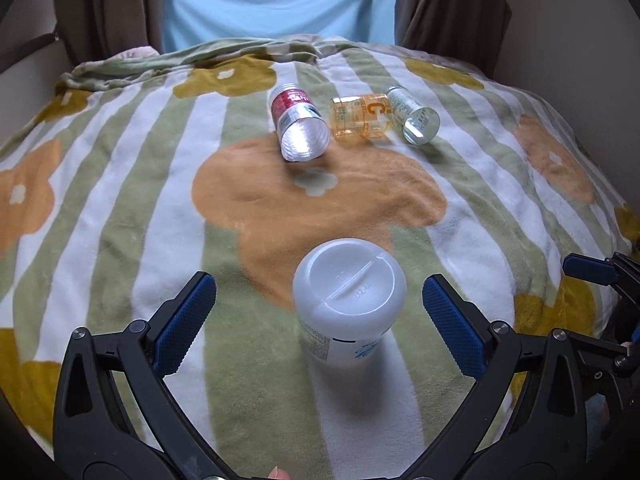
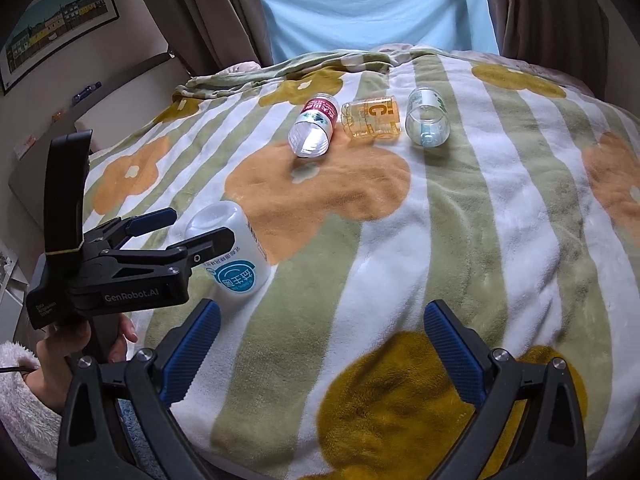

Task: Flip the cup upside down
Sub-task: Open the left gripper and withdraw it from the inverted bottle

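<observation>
A white plastic cup [image 1: 348, 292] with a blue printed label stands mouth down on the flowered blanket [image 1: 120, 208], its ridged base facing up. My left gripper [image 1: 320, 284] is open, with one blue pad on each side of the cup and a gap to both. In the right wrist view the same cup [image 2: 240, 256] sits between the left gripper's [image 2: 192, 228] spread fingers, leaning slightly. My right gripper [image 2: 322, 312] is open and empty above the blanket [image 2: 500, 240], to the right of the cup. One of its fingers [image 1: 592, 272] shows at the right edge of the left wrist view.
Three cut bottle cups lie on their sides further back: a red-labelled one [image 1: 298, 120], an orange one [image 1: 360, 116] and a clear one [image 1: 412, 116]. A hand [image 2: 80, 344] in a fluffy sleeve holds the left gripper. Brown curtains and a light blue sheet hang behind the bed.
</observation>
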Demonstrator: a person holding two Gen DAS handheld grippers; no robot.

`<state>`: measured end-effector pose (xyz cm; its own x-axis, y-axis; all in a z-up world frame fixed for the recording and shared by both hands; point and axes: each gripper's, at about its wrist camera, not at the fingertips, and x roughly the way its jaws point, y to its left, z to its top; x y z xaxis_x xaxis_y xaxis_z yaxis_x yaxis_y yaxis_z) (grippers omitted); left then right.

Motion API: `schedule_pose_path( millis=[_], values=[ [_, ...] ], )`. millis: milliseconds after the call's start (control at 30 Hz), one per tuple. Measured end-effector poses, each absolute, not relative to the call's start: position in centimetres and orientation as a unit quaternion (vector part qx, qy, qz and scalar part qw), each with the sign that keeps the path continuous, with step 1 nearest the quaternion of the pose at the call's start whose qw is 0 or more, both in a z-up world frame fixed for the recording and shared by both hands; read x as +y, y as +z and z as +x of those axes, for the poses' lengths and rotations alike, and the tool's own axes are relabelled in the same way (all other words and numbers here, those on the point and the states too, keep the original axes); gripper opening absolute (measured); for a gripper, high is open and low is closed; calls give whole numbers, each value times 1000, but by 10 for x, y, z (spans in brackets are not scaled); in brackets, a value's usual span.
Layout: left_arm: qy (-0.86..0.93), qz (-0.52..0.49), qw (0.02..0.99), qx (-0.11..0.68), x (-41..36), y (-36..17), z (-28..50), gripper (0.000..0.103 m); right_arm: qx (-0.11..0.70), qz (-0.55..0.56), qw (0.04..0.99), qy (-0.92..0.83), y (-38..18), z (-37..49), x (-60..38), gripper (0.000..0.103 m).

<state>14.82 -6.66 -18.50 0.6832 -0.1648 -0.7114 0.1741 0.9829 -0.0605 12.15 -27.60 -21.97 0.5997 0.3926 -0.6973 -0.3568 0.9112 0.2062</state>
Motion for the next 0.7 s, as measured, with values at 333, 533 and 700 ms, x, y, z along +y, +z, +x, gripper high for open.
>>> schedule_pose_path(
  millis=[333,533,700],
  values=[
    [-42,4,956,291,-14,-89,96,103,295,4,945,142,-128,90,-253,102],
    [-28,-6,970,240,16,-42,64,103,229,-11,969,89,-82,67,-233,102],
    [-15,-12,976,217,30,-32,43,103,203,-24,976,71,-74,58,-219,102]
  ],
)
